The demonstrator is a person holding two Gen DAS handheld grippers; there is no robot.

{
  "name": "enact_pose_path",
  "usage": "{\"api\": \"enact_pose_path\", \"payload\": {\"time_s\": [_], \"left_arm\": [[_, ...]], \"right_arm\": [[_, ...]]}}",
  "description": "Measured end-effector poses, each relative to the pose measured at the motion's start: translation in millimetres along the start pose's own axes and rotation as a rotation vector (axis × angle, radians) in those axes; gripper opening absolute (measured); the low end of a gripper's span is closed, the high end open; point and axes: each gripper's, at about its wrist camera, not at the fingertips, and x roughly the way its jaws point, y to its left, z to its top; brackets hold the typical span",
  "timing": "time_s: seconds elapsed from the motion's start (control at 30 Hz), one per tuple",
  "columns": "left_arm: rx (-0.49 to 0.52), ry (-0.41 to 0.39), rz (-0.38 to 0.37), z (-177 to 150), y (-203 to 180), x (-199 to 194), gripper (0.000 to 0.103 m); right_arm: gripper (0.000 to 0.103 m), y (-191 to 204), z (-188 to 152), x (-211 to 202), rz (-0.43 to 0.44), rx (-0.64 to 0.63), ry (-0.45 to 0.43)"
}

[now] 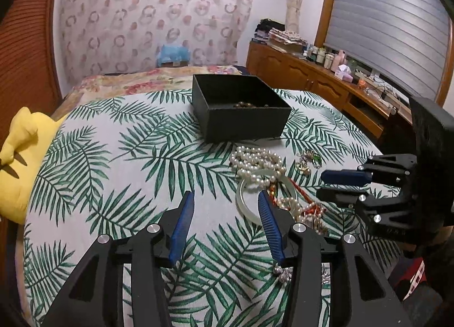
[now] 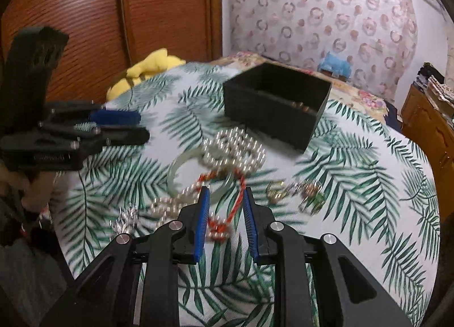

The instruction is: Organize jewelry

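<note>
Both of your grippers are hovering, spread and holding nothing, over the jewelry pile.
Your left gripper [image 1: 225, 199] and right gripper [image 2: 225, 193] are flanking pearls [image 1: 256, 162] lying before the black box [image 1: 241, 108].

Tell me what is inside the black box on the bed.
The black box holds a few small dark, brownish beads near its front wall. That wall hides the floor just behind it, so anything lying there cannot be seen. The rest of the floor looks bare.
</note>
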Motion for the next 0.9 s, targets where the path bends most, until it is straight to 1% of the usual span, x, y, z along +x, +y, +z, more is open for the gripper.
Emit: {"api": "enact_pose_path", "payload": {"time_s": [0.2,0.4,0.67,0.7,0.8,0.9], "left_arm": [[0.002,0.002,-0.005,-3,-1,0,0.045],[0.005,0.004,-0.006,-4,-2,0,0.045],[0.009,0.007,-0.010,-4,-3,1,0.045],[0.009,0.008,-0.011,-4,-3,1,0.045],[0.010,0.010,-0.011,-5,-4,2,0.045],[0.011,0.013,-0.011,-4,-5,2,0.045]], "right_arm": [[0.026,3,-2,12,0.038,-0.034,0.060],[0.026,11,2,24,0.044,-0.081,0.108],[0.026,13,7,30,0.051,-0.091,0.119],[0.024,13,7,29,0.054,-0.088,0.119],[0.010,13,3,27,0.086,-0.088,0.120],[0.010,14,2,25,0.075,-0.092,0.111]]}}
